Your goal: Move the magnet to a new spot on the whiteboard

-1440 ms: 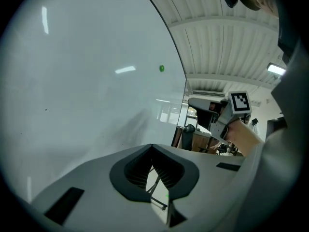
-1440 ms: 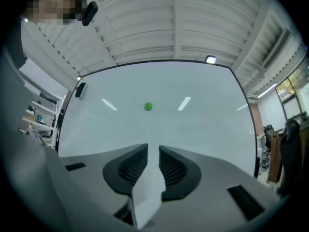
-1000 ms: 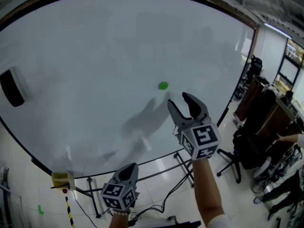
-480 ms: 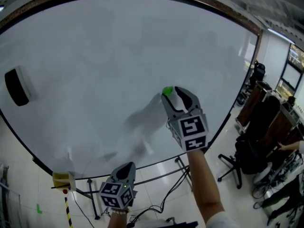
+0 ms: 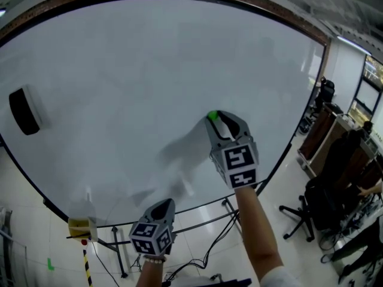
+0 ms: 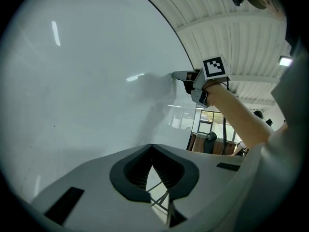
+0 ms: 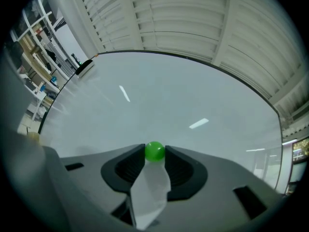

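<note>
A small green magnet sticks to the big whiteboard, right of its middle. My right gripper is up against the board with the magnet between its fingertips. Its jaws are closing, and both dark pads touch the magnet's sides. My left gripper hangs low below the board's bottom edge, jaws shut with nothing in them. In the left gripper view the right gripper shows with its tips on the board.
A black eraser sits at the board's far left. The board's stand legs and cables are on the floor below. An office chair and desks stand at the right. A yellow object is by the lower left corner.
The right gripper moved up and left to the board, brought the magnet between its jaws, and narrowed them onto it. The left gripper has barely shifted.
</note>
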A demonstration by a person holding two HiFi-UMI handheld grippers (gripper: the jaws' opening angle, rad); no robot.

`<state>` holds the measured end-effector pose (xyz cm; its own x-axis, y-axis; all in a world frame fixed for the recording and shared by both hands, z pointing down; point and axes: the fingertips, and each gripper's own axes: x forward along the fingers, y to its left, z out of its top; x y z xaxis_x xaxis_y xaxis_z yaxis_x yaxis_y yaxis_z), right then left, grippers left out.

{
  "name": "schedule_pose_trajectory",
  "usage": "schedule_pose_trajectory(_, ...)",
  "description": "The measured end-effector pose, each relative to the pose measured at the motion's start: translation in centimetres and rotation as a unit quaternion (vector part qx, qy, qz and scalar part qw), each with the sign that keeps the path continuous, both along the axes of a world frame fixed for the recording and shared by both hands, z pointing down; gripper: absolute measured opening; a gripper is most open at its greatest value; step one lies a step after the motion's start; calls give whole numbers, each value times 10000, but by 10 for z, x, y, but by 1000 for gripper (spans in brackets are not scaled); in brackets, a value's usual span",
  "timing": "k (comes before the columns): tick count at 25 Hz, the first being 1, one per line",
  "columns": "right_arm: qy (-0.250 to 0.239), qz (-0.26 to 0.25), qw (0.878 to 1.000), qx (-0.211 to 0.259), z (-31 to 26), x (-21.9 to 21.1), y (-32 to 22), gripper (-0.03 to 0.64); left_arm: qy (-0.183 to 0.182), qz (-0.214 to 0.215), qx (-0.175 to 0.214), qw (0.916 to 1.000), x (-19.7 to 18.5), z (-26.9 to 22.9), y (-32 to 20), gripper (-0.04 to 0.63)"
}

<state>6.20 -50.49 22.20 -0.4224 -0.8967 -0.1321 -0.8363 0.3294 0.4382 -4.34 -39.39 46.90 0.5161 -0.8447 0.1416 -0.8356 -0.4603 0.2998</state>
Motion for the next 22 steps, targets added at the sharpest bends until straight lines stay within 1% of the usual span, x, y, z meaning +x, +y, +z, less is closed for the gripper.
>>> schedule_pose_trajectory(5,-10,-71,10000,-59,1,0,2,127,-54,67,-6,10000,5,-1,-2,-11)
schedule_pose_trajectory(9,-111,-160,9998,10,-5,9,16,127,-104,107,15,9999,13,-5,-3,-11)
schedule_pose_trajectory(13,-247,-220,9994,-107,-3,31,34,127,-159,154,53,9997,28,-13,-6,-11)
schedule_pose_trajectory(17,-573,-363,9974,-262,6,58,58,129,-220,255,55,9994,45,-15,-3,-11)
schedule_pose_trajectory(22,-972,-242,9937,-502,35,107,90,129,-262,385,66,9989,66,-19,-2,-11)
